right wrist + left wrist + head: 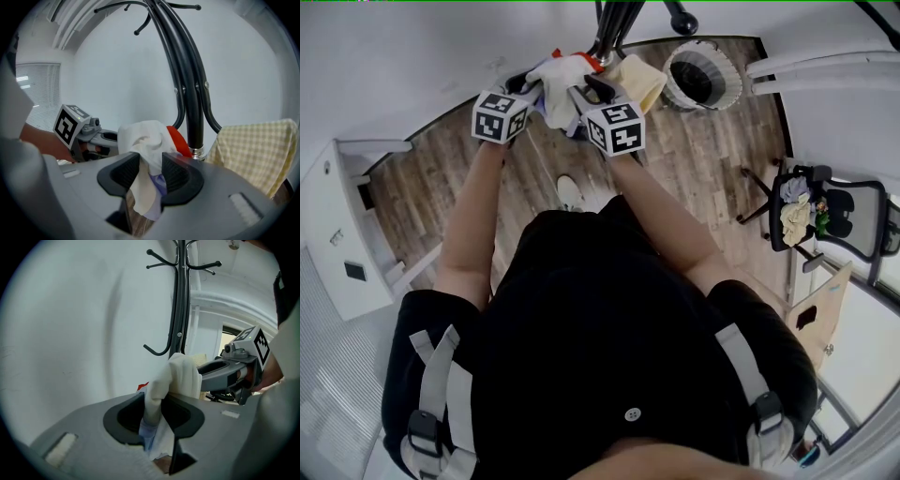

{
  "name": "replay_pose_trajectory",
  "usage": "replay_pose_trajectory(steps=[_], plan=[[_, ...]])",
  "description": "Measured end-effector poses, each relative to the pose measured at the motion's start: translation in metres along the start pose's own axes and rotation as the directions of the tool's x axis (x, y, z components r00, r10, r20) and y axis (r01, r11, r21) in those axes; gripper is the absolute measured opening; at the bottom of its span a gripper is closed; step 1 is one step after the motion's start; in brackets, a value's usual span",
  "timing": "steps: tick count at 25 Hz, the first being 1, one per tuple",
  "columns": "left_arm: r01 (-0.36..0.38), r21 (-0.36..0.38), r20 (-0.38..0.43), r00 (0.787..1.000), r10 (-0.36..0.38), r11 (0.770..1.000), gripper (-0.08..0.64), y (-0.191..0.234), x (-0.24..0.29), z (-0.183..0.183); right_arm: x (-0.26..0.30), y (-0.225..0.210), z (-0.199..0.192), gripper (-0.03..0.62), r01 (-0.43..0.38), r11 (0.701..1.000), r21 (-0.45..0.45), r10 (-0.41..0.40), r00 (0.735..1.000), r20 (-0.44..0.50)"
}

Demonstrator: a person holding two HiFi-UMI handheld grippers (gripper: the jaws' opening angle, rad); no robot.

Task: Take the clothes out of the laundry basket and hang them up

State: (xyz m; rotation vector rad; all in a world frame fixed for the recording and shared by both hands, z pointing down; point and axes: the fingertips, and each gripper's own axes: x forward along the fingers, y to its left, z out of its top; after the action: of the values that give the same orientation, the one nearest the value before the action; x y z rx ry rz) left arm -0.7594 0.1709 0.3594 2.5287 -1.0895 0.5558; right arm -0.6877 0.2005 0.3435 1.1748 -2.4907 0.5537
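A white garment (pixel 558 77) is bunched up against the black coat stand (pixel 609 28), with a red part showing at its top. My left gripper (pixel 528 94) and right gripper (pixel 587 96) reach it from either side. In the left gripper view the white garment (pixel 178 373) fills the gap of the left gripper (pixel 154 414), pinched between the pads. In the right gripper view the right gripper (pixel 151 172) is likewise shut on a fold of the white garment (pixel 143 138), which hangs down below the jaws. The laundry basket (pixel 701 77) stands on the floor to the right.
A yellow checked cloth (pixel 253 150) hangs on the coat stand (pixel 194 108) right of my grip. Curved hooks (pixel 157 350) stick out from the pole. An office chair (pixel 811 211) with clothes on it stands at the far right. A white cabinet (pixel 337 234) lines the left wall.
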Motion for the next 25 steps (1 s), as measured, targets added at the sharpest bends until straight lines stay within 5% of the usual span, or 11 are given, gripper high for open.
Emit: replay_pose_trajectory(steps=[12, 25], plan=[[0.055, 0.039, 0.086, 0.995, -0.058, 0.998, 0.302, -0.002, -0.021, -0.005, 0.002, 0.013, -0.012, 0.275, -0.086, 0.996, -0.039, 0.086, 0.996, -0.006], [0.070, 0.044, 0.119, 0.990, -0.075, 0.997, 0.319, -0.011, -0.026, -0.002, -0.014, 0.005, -0.027, 0.380, -0.103, 0.992, -0.066, 0.099, 0.993, -0.060]])
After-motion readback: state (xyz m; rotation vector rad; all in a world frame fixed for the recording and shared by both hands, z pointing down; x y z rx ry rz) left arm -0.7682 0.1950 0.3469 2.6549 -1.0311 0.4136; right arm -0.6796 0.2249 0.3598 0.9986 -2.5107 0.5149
